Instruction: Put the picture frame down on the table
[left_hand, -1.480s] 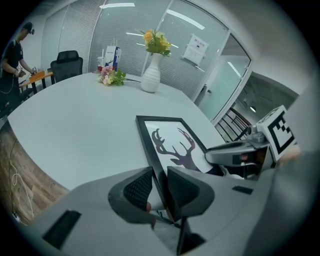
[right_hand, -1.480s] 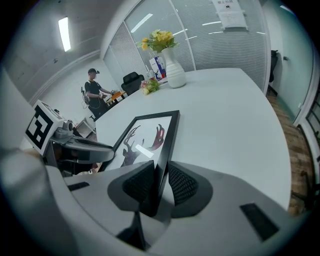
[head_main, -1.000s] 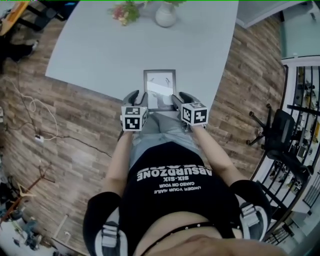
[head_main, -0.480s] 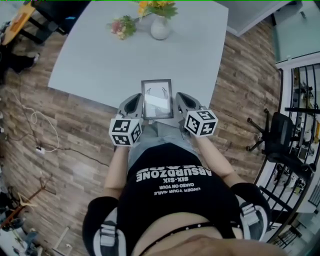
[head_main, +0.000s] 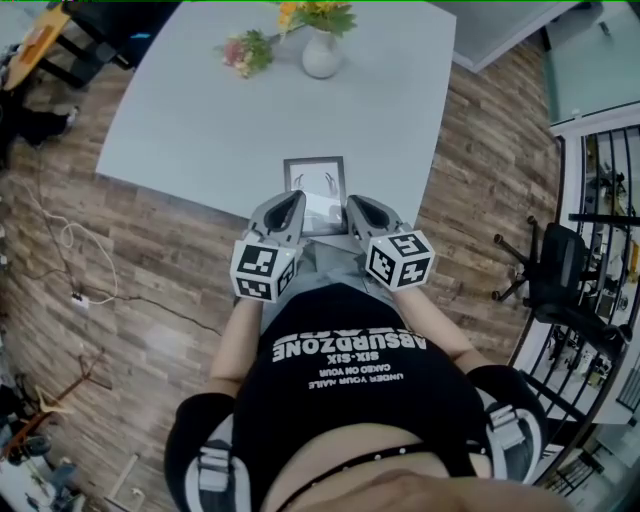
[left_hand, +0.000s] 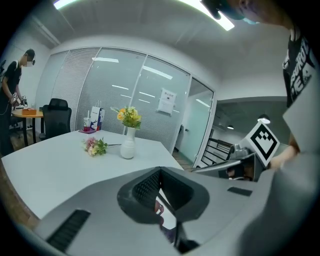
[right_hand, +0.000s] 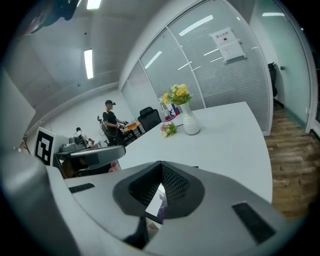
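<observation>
We are holding the picture frame (head_main: 316, 188) at the worktop's (head_main: 200, 110) 6 o'clock edge, left gripper (head_main: 289, 207) and right gripper (head_main: 357, 208) clamped on its 9 and 3 o'clock sides, and judging it light, stiff, glass-fragile.

Ahead of both jaws, wide bare table (head_main: 200, 120), open to the left and right. Far ahead, by the far edge, vase (head_main: 321, 57) and loose flower bunch (head_main: 246, 52), well apart. Between left gripper (head_main: 288, 205) and right gripper (head_main: 357, 208), picture frame (head_main: 316, 185), apparently clamped by both, filling that gap.
</observation>
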